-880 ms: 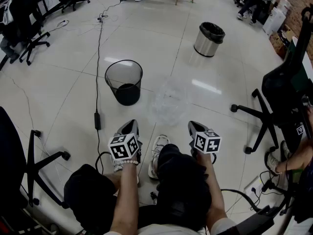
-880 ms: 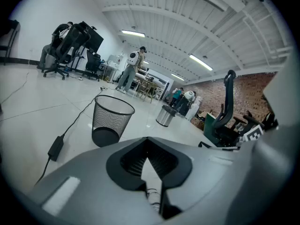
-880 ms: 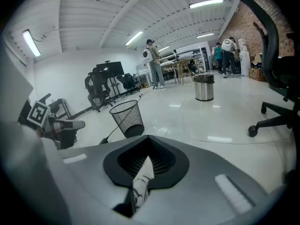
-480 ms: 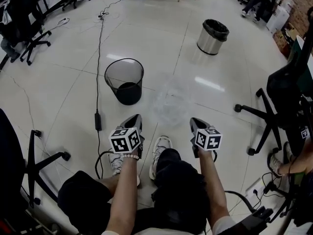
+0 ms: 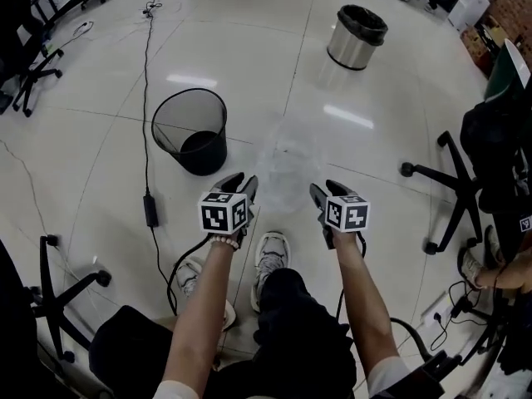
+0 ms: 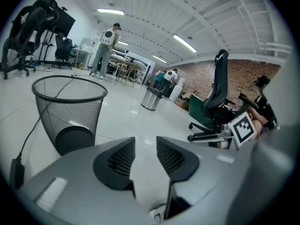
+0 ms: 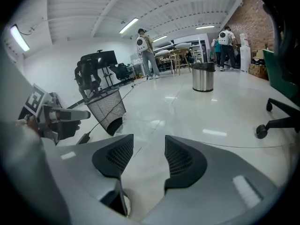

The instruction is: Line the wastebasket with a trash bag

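Note:
A black mesh wastebasket (image 5: pixel 189 131) stands upright on the pale floor at the left; it also shows in the left gripper view (image 6: pixel 68 111) and the right gripper view (image 7: pixel 107 109). A crumpled clear trash bag (image 5: pixel 287 160) lies on the floor to its right, faint in the right gripper view (image 7: pixel 143 124). My left gripper (image 5: pixel 243 191) hovers at the bag's near left edge and my right gripper (image 5: pixel 319 198) at its near right edge. Both point down at the floor. The left gripper (image 6: pixel 145 149) and the right gripper (image 7: pixel 147 149) stand open with nothing between the pads.
A steel bin with a black liner (image 5: pixel 356 37) stands farther back. A black cable with a power brick (image 5: pixel 150 210) runs past the wastebasket. Office chairs (image 5: pixel 465 181) flank both sides. My shoes (image 5: pixel 270 252) are just behind the grippers. People stand far off (image 6: pixel 104 50).
Both grippers have moved forward from over my knees to the near edge of the clear bag. The bag and the wastebasket have stayed put.

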`<state>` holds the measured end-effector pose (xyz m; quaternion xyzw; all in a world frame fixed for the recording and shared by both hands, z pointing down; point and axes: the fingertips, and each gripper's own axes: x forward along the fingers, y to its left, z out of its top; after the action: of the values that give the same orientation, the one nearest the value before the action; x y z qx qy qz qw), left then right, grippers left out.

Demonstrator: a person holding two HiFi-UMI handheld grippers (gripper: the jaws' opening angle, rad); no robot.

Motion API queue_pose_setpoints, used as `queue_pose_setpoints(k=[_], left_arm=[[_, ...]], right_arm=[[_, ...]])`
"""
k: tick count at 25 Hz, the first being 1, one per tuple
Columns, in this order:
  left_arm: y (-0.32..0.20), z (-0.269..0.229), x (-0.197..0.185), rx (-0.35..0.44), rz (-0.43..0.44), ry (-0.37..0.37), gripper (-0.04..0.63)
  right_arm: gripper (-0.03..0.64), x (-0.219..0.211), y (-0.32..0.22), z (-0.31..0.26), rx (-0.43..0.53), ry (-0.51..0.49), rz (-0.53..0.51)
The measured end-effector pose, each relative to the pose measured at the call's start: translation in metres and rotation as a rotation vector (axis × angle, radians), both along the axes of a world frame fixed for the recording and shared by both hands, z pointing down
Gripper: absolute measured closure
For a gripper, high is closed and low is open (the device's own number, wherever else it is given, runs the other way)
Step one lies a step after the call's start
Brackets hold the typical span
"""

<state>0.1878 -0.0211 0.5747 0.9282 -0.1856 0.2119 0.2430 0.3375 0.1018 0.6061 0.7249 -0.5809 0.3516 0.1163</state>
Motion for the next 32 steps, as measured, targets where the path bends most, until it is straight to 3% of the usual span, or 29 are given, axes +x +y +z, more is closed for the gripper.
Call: queue_pose_setpoints(k=[6, 8, 12, 13, 14, 15, 16, 22, 27, 32], left_arm=[[-0.022, 0.061, 0.055, -0.006, 0.061, -0.078, 0.310], [-0.026, 0.081, 0.068, -0.021, 0.082, -0.100, 0.265], [-0.033, 0.109, 0.091, -0.034, 0.107, -0.139, 0.265], [-0.036, 0.112, 0.093, -0.038, 0.101, -0.144, 0.275], [-0.038, 0.112, 0.095, -0.043, 0.098, -0.142, 0.325], [-0.040, 0.110, 0.097, -0.045, 0.098, -0.131, 0.463], [-0.041, 0.104, 0.098, -0.046, 0.097, -0.111, 0.582], [-0.052, 0.019, 0.086, -0.058, 0.036, 0.126, 0.583], [-0.076, -0.083, 0.047, 0.046, -0.093, 0.289, 0.583], [-0.102, -0.161, -0.006, 0.158, -0.205, 0.381, 0.583]], right_arm=[[0.372, 0.034, -0.027, 0.044, -0.063, -0.018, 0.034], [0.328, 0.046, -0.038, 0.061, -0.085, -0.040, 0.057], [0.314, 0.056, -0.059, 0.088, -0.117, -0.085, 0.071], [0.327, 0.055, -0.064, 0.090, -0.118, -0.078, 0.062], [0.421, 0.053, -0.068, 0.090, -0.115, -0.056, 0.047], [0.550, 0.051, -0.072, 0.087, -0.108, -0.025, 0.024], [0.615, 0.047, -0.077, 0.081, -0.095, 0.008, -0.007], [0.615, -0.010, -0.111, -0.017, 0.099, 0.199, -0.266], [0.615, -0.049, -0.149, -0.118, 0.261, 0.302, -0.415], [0.615, -0.090, -0.181, -0.184, 0.357, 0.363, -0.515]])
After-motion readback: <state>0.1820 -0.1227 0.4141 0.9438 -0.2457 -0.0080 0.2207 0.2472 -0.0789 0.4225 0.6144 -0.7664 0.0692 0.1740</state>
